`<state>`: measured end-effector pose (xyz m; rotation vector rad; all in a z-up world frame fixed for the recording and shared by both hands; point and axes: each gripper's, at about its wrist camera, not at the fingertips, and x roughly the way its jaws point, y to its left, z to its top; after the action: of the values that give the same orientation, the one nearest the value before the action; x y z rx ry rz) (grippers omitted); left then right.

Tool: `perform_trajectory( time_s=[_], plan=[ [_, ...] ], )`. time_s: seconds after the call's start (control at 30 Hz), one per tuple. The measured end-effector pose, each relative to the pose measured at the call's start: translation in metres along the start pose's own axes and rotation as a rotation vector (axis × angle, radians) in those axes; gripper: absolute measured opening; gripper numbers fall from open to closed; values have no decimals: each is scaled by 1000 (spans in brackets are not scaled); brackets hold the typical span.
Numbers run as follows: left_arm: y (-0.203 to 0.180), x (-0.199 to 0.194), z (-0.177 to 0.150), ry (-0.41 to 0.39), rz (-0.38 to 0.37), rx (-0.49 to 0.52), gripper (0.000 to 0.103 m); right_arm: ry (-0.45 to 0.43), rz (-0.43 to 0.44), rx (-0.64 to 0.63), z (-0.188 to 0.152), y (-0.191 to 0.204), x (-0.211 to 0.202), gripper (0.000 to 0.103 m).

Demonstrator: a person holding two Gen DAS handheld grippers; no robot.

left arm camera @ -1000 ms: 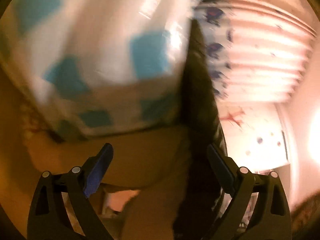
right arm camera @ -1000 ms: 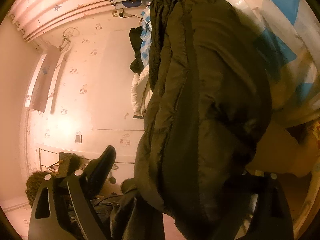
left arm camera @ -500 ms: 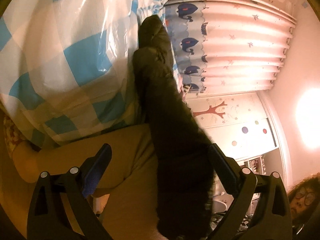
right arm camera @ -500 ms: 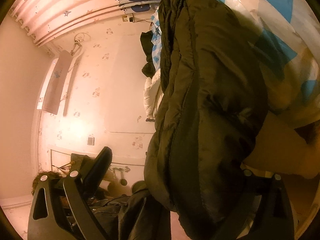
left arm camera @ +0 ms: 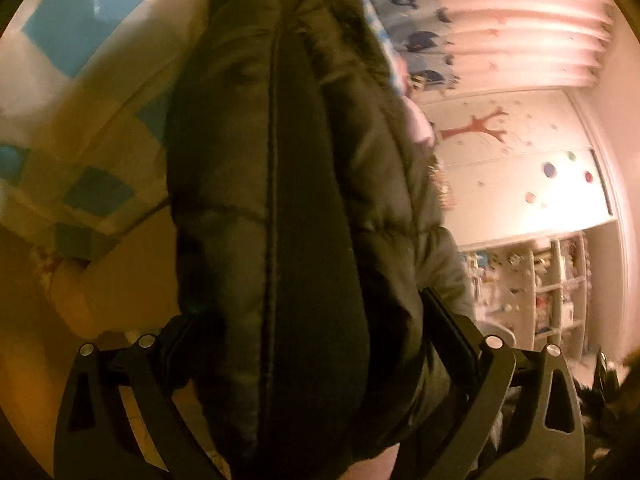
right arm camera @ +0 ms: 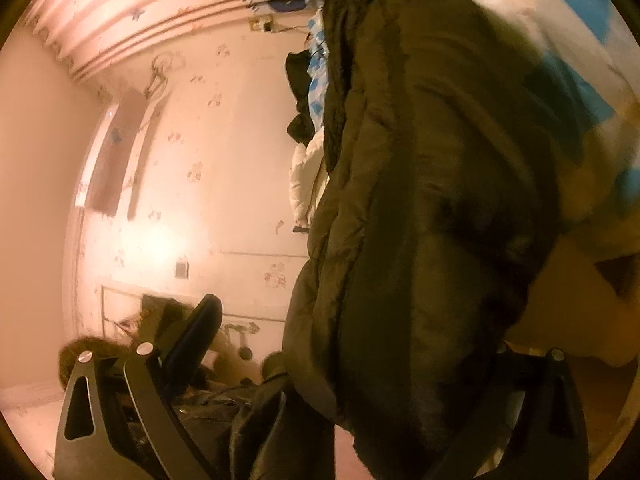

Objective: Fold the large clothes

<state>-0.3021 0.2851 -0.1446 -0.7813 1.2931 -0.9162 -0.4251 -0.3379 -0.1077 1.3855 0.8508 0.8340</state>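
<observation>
A dark olive puffer jacket [left arm camera: 280, 160] lies on a bed with a blue and white checked sheet [left arm camera: 80, 20], its end hanging over the edge. My left gripper [left arm camera: 304, 308] straddles this end. Its jaws are closing, and the padded fabric fills the gap and bulges over both fingers. In the right wrist view the jacket [right arm camera: 420, 200] covers the right finger of my right gripper [right arm camera: 356, 328]. The left finger [right arm camera: 192, 328] stands well apart from the fabric, so these jaws are wide.
A white garment [right arm camera: 304, 176] and a dark one [right arm camera: 298, 76] lie further along the bed. A person's hair [right arm camera: 92, 356] shows low at the left. Shelves [left arm camera: 540, 280] and a patterned curtain [left arm camera: 500, 20] stand beyond the bed. The sheet [right arm camera: 592, 12] runs along the right.
My left gripper has swung over and onto the jacket's end, which now fills the space between its jaws instead of lying to one side. The right gripper has kept still.
</observation>
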Motion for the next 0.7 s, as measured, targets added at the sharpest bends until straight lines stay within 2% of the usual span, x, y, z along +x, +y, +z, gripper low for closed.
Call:
perform_trajectory(
  time_s=[0.03,0.07,0.1,0.13,0.17,0.2,0.23,0.33,0.53,0.7],
  plan=[
    [0,-2,0,-10,-2,-15,75,3,-6,-20,0,3,2,90],
    [-1,-4,0,-21,10,-24,71,11,-18,-37,-1,6,4,67],
    [-3,-5,-1,-29,20,-24,58,15,-38,-46,0,8,3,51],
    [-8,-6,-2,-30,26,-21,44,11,-75,-57,0,10,4,45],
    [-15,-9,-2,-39,53,-12,39,9,-86,-65,-1,11,4,34],
    [-22,-10,-3,-49,81,5,29,2,-99,-77,-1,13,4,29],
    [-31,-14,-4,-59,108,27,21,-6,-103,-86,-1,16,4,28],
    [-56,-29,-6,-101,177,81,11,-40,-70,-137,-2,35,3,22],
    [-109,-59,-13,-184,173,162,7,-87,23,-289,-9,93,5,20],
    [-155,-82,-29,-220,142,235,7,-103,77,-339,-24,117,-8,20]
  ],
)
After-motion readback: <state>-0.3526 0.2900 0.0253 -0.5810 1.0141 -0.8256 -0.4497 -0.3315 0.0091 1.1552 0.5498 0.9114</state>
